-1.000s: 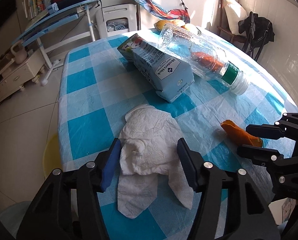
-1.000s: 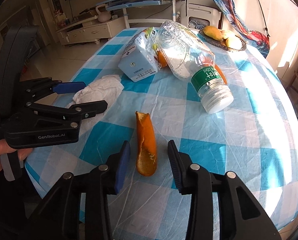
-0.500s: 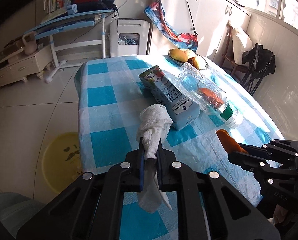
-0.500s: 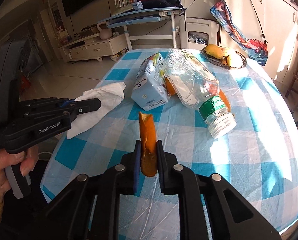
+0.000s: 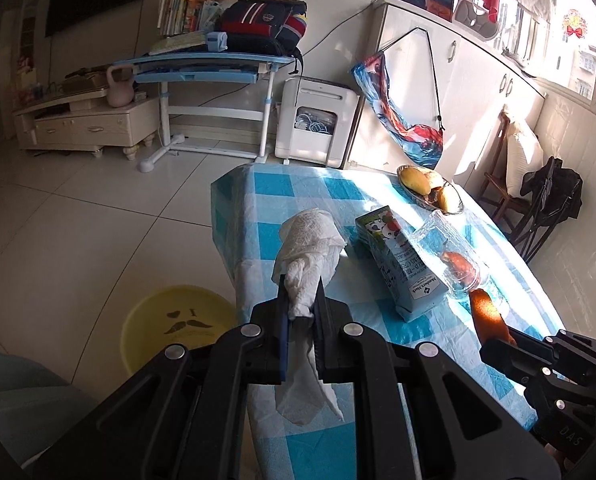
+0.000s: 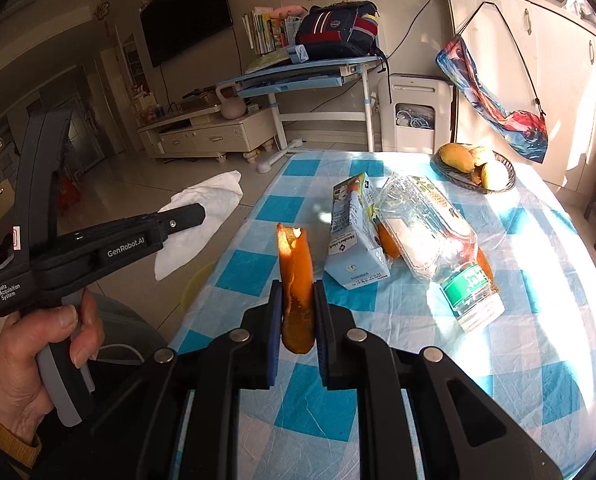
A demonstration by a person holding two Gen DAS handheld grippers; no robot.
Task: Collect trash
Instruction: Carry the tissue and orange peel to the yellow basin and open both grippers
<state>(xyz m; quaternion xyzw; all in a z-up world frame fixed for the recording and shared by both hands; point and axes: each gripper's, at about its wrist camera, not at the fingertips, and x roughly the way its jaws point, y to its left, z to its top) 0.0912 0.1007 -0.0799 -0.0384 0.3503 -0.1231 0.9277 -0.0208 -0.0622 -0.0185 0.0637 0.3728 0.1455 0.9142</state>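
1. Left wrist view: the left gripper [image 5: 300, 312] is clenched on a crumpled white paper tissue [image 5: 308, 256], with one loose end hanging below the jaws and the bunched end standing above them. It is lifted clear of the blue-and-white checked tablecloth [image 5: 282, 188]. A round yellow plastic basin [image 5: 178, 326] sits on the floor just beside the table edge, and I take it to be the trash bin. To do this step well, carry the tissue out over the middle of the basin before letting go; tissue is light and may drift or cling to a pad, so release low.

2. Same view: a pale blue milk carton [image 5: 402, 266] and a clear plastic bottle with a green label [image 5: 454, 256] lie touching on the cloth, not yet collected.

3. Right wrist view: the right gripper [image 6: 296, 316] is clenched on a curved strip of orange fruit peel [image 6: 296, 276], held upright above the table. The grip sits near the lower end, so keep it level on the way to avoid it pivoting out.

4. Same view: the basin shows only as a yellow sliver by the table edge, behind the left gripper. Bring the peel in after the tissue, so the two tools do not collide over it.
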